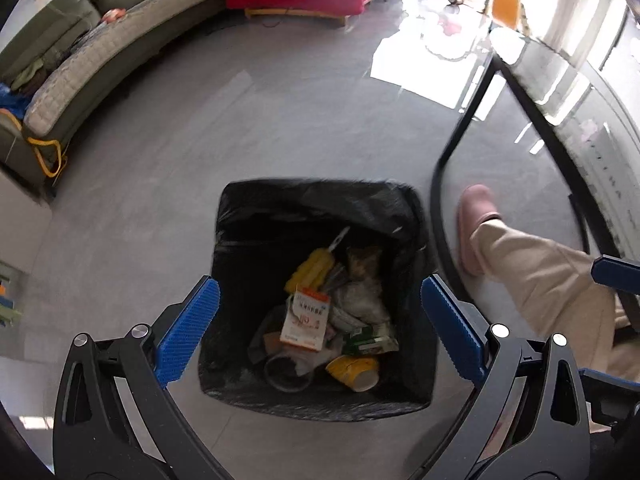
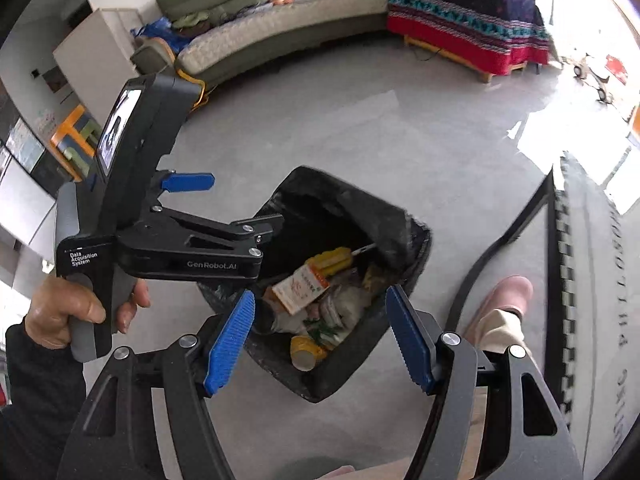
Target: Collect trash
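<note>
A bin with a black liner stands on the grey floor, seen from above. Inside lie several pieces of trash: a white and orange carton, a yellow cup, a yellow wrapper. My left gripper hangs open and empty over the bin. In the right wrist view the bin and the carton show again. My right gripper is open and empty above the bin's near rim. The left gripper's body is at the left, held by a hand.
A curved grey sofa runs along the back. A bench with a red patterned cloth stands at the far right. The person's pink slipper is right of the bin, next to a black table leg.
</note>
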Demonstrator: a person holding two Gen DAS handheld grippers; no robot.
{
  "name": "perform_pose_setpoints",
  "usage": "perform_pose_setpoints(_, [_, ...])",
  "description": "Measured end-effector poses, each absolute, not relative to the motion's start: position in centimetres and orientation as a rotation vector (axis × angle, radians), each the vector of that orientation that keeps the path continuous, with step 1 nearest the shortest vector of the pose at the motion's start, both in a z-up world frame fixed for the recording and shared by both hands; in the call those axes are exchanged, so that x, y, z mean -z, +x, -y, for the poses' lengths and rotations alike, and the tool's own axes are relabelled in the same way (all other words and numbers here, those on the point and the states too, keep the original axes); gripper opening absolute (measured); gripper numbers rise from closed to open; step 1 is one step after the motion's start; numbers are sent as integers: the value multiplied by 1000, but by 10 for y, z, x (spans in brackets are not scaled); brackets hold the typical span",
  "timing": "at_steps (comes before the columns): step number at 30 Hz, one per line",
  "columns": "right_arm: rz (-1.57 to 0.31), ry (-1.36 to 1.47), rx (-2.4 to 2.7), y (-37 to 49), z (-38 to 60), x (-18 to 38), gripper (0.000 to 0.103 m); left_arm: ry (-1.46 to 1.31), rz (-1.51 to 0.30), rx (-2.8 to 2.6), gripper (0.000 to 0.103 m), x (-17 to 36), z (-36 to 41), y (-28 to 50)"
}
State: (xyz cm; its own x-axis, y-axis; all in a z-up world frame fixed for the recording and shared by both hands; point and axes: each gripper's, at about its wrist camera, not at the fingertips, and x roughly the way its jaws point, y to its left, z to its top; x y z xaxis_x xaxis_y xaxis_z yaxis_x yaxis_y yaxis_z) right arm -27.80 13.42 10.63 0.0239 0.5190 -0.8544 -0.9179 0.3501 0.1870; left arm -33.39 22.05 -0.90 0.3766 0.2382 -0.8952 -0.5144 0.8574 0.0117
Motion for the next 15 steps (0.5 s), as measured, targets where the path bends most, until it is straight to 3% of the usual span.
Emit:
perform_pose_setpoints(10, [-988, -357, -1045, -210, -56, -124, 86, -186, -1033, -333, 98, -34, -158, -253])
perform_pose_setpoints(15, [-952, -279, -899, -167, 0, -132, 89, -118, -1008, -213, 98, -48, -107, -195])
